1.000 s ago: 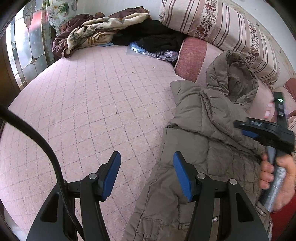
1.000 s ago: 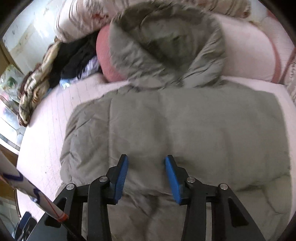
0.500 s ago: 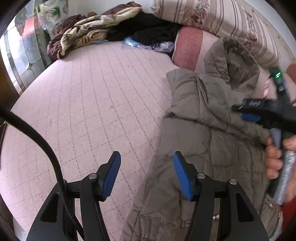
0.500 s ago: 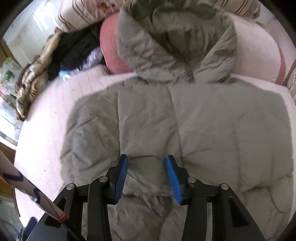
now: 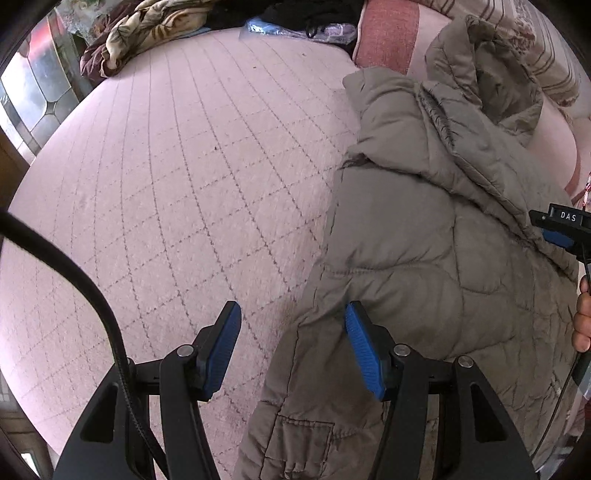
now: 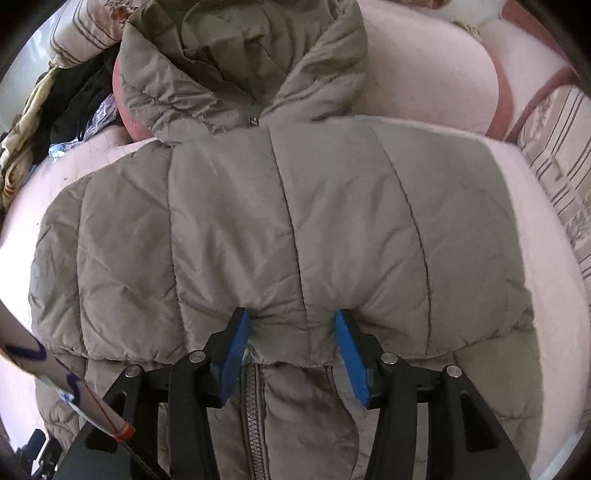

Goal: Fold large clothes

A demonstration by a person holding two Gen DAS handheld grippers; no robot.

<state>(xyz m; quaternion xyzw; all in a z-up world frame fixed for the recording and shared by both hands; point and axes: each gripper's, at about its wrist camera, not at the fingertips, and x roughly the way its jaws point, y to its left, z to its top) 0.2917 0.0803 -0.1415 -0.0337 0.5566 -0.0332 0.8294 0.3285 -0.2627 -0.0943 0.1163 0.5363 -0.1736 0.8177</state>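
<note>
A grey-olive quilted hooded jacket (image 6: 295, 206) lies on the pink bed (image 5: 177, 177), its hood (image 6: 243, 48) resting against a pillow. The upper part is folded down over the zip (image 6: 253, 413). My right gripper (image 6: 290, 350) points down at that folded edge. Its jaws are opening, and a puckered ridge of jacket fills the gap between the blue pads. In the left wrist view the jacket (image 5: 424, 266) fills the right half. My left gripper (image 5: 291, 347) stands open over the jacket's left edge, one finger above the bed and one above the fabric. One of the right gripper's pads (image 5: 556, 236) shows at the far right.
A pink-red pillow (image 5: 388, 33) and a striped pillow (image 5: 546, 55) line the head of the bed. A heap of blankets and dark clothes (image 5: 155, 26) lies at the far left corner. A person's hand (image 5: 583, 325) is at the right edge. A black cable (image 5: 74, 273) crosses the lower left.
My left gripper sank and tipped down toward the jacket's left side. My right gripper slid back to the folded edge and its jaws widened a little around the fabric.
</note>
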